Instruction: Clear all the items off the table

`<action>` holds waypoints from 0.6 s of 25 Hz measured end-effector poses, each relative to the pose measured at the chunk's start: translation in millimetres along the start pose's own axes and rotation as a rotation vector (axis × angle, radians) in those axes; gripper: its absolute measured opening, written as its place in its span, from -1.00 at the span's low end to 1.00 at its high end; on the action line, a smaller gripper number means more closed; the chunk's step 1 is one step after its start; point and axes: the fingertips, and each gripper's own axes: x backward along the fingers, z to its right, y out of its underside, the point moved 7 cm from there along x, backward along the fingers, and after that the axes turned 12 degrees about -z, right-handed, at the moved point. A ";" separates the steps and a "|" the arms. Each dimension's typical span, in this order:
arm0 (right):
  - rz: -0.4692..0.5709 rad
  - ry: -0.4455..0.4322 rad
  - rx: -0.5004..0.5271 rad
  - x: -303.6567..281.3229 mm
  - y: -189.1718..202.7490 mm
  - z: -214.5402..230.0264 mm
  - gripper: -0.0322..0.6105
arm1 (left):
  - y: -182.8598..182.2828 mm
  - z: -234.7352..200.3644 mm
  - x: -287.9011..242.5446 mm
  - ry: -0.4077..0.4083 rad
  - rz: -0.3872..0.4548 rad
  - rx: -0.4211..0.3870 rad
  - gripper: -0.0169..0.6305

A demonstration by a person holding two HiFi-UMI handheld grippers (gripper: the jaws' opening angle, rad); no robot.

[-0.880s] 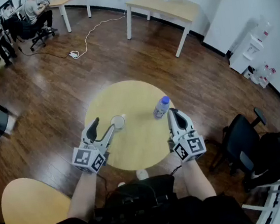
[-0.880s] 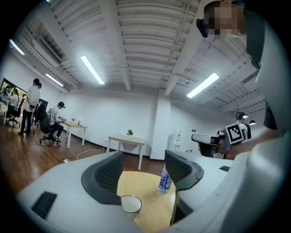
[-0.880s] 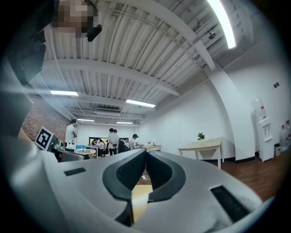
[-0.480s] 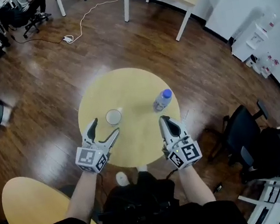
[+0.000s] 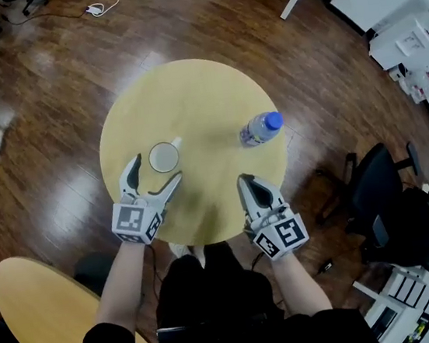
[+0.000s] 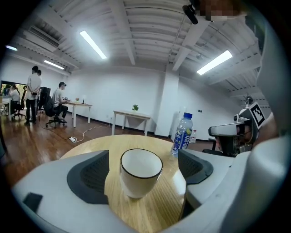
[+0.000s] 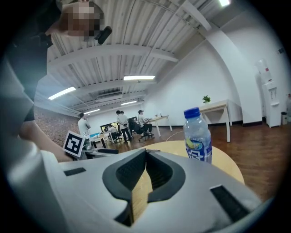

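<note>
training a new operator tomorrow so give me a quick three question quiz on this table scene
1. True or false: the right gripper is shut and empty.
2. What stands between the left gripper's open jaws? A. a plate B. a white cup C. nothing
3. How many items stand on the round table?
Key: 1. true 2. B 3. two, the white cup and the bottle

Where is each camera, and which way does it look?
Head view: on the person's head, facing steeply down at the table; shows forearms, left gripper, right gripper.
Left gripper view: on the left gripper, looking along its open jaws at the cup.
Right gripper view: on the right gripper, facing the bottle past shut jaws.
Shared: the bottle.
</note>
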 end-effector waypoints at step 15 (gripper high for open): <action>-0.081 -0.067 -0.013 -22.1 33.7 6.7 -0.88 | 28.1 -6.9 -47.0 -0.035 0.003 -0.016 0.52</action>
